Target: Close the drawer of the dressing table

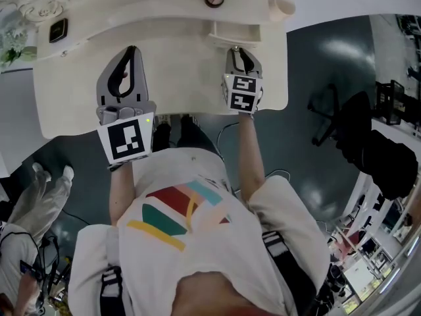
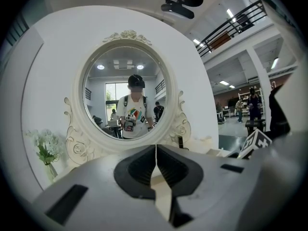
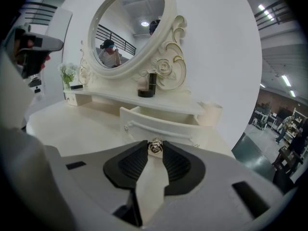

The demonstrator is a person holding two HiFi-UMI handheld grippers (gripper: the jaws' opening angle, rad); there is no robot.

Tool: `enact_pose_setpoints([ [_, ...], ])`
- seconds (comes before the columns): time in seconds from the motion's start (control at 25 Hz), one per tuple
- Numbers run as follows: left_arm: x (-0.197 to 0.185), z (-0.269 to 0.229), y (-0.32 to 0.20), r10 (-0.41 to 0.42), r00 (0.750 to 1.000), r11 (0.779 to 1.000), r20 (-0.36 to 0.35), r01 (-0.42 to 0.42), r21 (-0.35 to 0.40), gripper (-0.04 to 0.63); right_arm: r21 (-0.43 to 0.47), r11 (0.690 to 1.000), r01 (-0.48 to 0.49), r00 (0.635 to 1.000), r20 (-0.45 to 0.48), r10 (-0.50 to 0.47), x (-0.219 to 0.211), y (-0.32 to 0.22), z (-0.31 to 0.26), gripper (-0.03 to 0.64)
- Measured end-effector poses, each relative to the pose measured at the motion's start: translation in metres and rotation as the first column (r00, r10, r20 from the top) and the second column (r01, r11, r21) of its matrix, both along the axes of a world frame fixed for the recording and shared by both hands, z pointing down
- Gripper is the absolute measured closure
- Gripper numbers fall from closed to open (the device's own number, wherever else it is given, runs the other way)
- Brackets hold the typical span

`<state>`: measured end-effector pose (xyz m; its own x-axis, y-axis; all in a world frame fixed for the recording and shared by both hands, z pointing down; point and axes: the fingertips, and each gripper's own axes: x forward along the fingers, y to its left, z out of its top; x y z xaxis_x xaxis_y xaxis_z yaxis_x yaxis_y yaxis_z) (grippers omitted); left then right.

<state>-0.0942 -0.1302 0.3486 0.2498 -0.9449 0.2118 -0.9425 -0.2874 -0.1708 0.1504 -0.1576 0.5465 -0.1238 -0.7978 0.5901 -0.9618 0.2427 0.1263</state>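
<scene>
The right gripper (image 1: 241,52) is gripping the small metallic knob (image 3: 155,146) on the front of the drawer (image 3: 161,125); the knob is sitting between the jaw tips and touching both pads. The drawer is standing pulled out from under the raised shelf at the back of the dressing table (image 1: 177,71), right of centre, with its interior showing. The left gripper (image 1: 129,52) is being held over the left part of the table top, jaws pressed together with nothing between them, pointing toward the oval mirror (image 2: 126,81). A dark bottle (image 3: 152,82) is standing on the shelf above the drawer.
</scene>
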Motion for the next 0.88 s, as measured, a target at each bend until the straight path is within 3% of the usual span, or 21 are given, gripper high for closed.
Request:
enact_pose_setpoints([
  [0.28, 0.001, 0.003, 0.001, -0.001, 1.0, 1.0, 0.0, 0.001, -0.01, 0.588, -0.005, 0.998, 0.059, 0.989, -0.139, -0.059, -0.004, 0.0, -0.006, 0.535],
  [0.6, 0.0, 0.007, -0.002, -0.007, 1.0, 1.0, -0.005, 0.007, -0.023, 0.588, -0.017, 0.991, 0.135, 0.95, -0.283, -0.135, -0.007, -0.001, -0.01, 0.538],
  [0.72, -0.001, 0.008, -0.004, -0.011, 1.0, 1.0, -0.017, 0.011, 0.0, 0.588, -0.021, 0.992, 0.127, 0.961, -0.243, -0.128, -0.007, -0.001, -0.009, 0.538],
  [0.88, -0.001, 0.011, -0.003, -0.002, 1.0, 1.0, -0.004, 0.002, -0.03, 0.588, -0.024, 0.999, 0.044, 0.997, -0.064, -0.046, -0.003, -0.002, -0.007, 0.538],
])
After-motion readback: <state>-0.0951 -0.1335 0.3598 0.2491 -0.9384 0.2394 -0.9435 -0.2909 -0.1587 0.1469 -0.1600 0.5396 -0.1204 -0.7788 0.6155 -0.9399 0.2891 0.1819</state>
